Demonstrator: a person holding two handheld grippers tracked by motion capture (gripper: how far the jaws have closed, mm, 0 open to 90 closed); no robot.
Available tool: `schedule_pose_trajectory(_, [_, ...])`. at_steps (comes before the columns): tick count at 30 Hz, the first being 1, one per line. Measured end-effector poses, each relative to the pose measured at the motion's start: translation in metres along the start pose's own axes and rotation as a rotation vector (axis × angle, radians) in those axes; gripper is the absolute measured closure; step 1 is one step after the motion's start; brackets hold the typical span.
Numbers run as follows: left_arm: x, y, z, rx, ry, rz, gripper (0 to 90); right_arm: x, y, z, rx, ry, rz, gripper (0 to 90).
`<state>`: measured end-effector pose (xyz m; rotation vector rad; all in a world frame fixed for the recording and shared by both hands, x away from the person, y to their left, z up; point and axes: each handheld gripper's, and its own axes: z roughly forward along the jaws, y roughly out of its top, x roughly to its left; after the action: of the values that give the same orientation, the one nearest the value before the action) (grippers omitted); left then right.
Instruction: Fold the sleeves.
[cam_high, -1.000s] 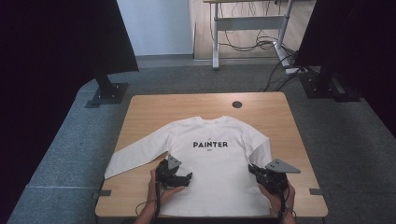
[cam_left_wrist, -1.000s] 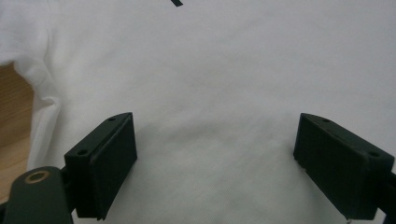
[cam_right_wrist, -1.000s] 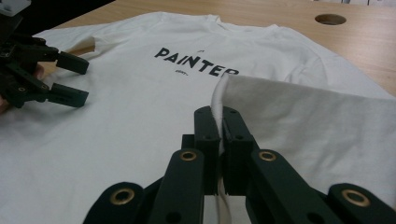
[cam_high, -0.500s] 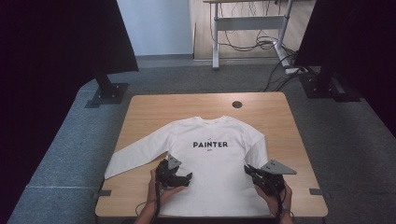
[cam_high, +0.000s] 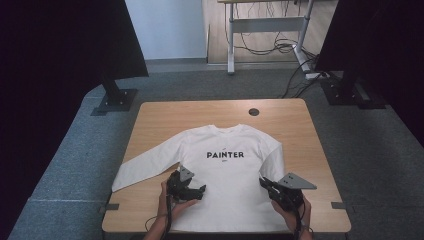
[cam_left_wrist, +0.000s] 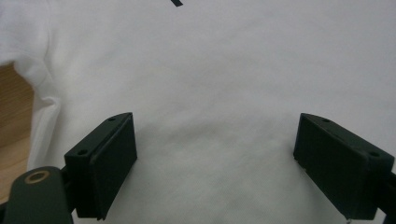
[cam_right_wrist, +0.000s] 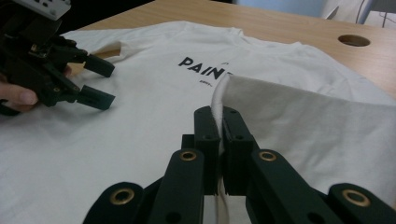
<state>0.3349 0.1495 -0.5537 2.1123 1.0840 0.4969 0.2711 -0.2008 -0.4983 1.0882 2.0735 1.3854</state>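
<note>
Shirt (cam_high: 225, 170) lies flat, front up, on the counter (cam_high: 160, 115), collar at the far side and hem at the near edge, with the word PAINTER in black across the chest. Its left sleeve (cam_high: 145, 167) stretches out flat toward the near left, running past the body onto bare wood.

Just right of that sleeve, over the near left part of the shirt's body, sits the left hand-held gripper (cam_high: 200, 190), held by a hand (cam_high: 170, 202) that comes in from the near edge. Its jaws stand wide apart; in the left gripper view (cam_left_wrist: 215, 158) plain white cloth lies between them, and the pads (cam_left_wrist: 114, 161) press on nothing. A strip of counter shows at the left of that view, beside the seam where the sleeve meets the body.

Farther right, at the near right side of the shirt, is the right hand-held gripper (cam_high: 265, 184), also carried by a hand (cam_high: 295, 212) from the near edge. In the right gripper view its jaws (cam_right_wrist: 220, 140) are closed tight on the edge of the right sleeve (cam_right_wrist: 317, 126), which is lifted off the counter and folded in over the shirt's body. The cloth rises between the pads as a thin white rim. The left hand-held gripper shows at the far left of that view.

A round hole (cam_high: 254, 111) sits in the counter at the far side, beyond the collar.
</note>
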Motion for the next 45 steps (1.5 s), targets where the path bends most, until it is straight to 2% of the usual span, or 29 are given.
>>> schedule_pose_trajectory(20, [0.0,0.0,0.0,0.0,0.0,0.0,12.6,0.034,-0.01,0.026,0.089,0.088,-0.073,86.4])
schedule_pose_trajectory(35, [0.0,0.0,0.0,-0.001,0.0,-0.001,12.6,0.047,-0.018,0.032,0.141,0.128,-0.098,86.2])
schedule_pose_trajectory(45, [0.0,0.0,0.0,-0.002,0.0,-0.001,12.6,0.05,-0.023,0.035,0.17,0.144,-0.099,86.2])
